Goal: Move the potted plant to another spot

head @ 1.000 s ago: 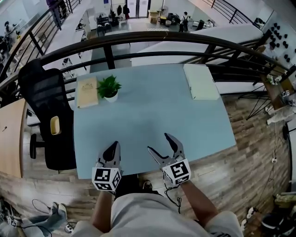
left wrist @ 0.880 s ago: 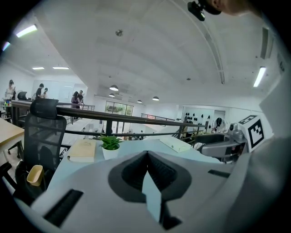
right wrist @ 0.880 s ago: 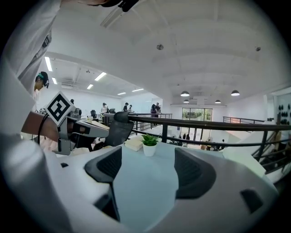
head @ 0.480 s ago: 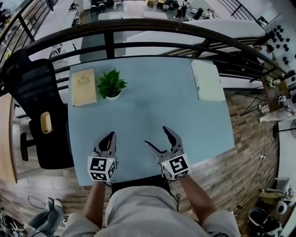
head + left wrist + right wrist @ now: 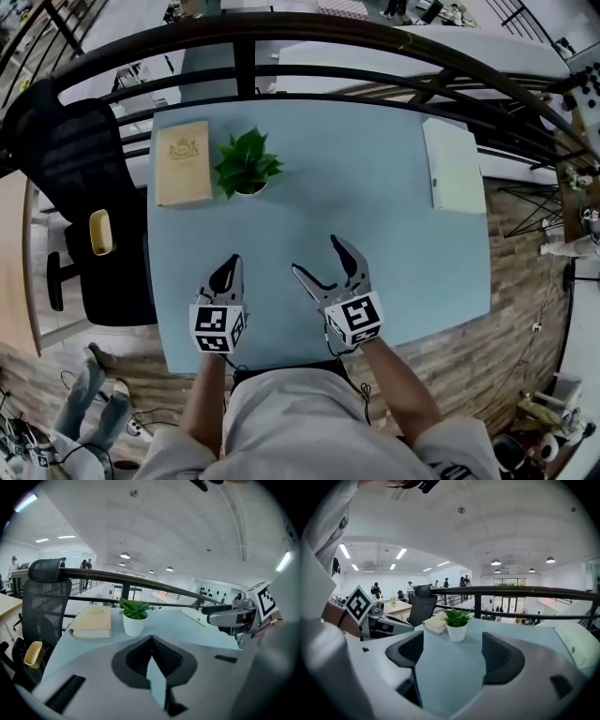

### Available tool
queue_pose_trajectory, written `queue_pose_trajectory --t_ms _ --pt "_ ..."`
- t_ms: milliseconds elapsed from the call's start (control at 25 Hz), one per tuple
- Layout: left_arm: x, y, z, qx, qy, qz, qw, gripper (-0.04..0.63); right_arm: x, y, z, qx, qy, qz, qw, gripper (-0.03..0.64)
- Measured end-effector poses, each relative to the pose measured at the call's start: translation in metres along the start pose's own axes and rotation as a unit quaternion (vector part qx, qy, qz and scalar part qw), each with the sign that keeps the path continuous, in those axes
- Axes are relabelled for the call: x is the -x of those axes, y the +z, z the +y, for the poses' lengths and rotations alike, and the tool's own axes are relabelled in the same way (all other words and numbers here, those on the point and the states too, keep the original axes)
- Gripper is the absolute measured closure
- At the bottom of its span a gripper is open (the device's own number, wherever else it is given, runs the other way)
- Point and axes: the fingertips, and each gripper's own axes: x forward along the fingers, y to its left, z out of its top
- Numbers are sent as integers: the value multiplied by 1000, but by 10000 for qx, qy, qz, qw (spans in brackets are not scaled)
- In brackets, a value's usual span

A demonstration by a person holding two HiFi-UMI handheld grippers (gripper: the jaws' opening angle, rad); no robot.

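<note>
At the far left part of the pale blue table [image 5: 384, 225]: potted plant [image 5: 247, 167], green leaves, upright in a white pot, untouched. Just beside it, on its left, a tan book [image 5: 183, 161] lying flat. At the table's far right edge, well apart from both, a pale green notebook [image 5: 454, 165], also flat.

Over the near edge of the table: both hand-held grippers, side by side, well apart from the plant and pointing toward it.

Left hand-held gripper [image 5: 231, 262]: clenched, jaws pressed together, nothing between them.

Right hand-held gripper [image 5: 316, 255]: released, jaws spread wide and just been opening, nothing between them but bare table surface. Plant straight ahead in the right gripper view, beyond the jaw tips, book behind and left of it.

Left of the table: black mesh office chair [image 5: 80, 178], yellow cup [image 5: 99, 232] at its armrest.

Behind the table: dark curved railing [image 5: 281, 33], open office floor beyond and below.
</note>
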Motion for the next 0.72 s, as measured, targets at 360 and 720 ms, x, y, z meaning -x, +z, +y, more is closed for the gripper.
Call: queue_pose_trajectory --t_ms 360,720 --pt "-22 -15 25 138 404 161 9990 584 -67 -5 -5 106 464 -3 9989 221" --pt "-49 -31 38 298 505 267 9979 584 -123 -8 -12 -23 637 -80 9979 215"
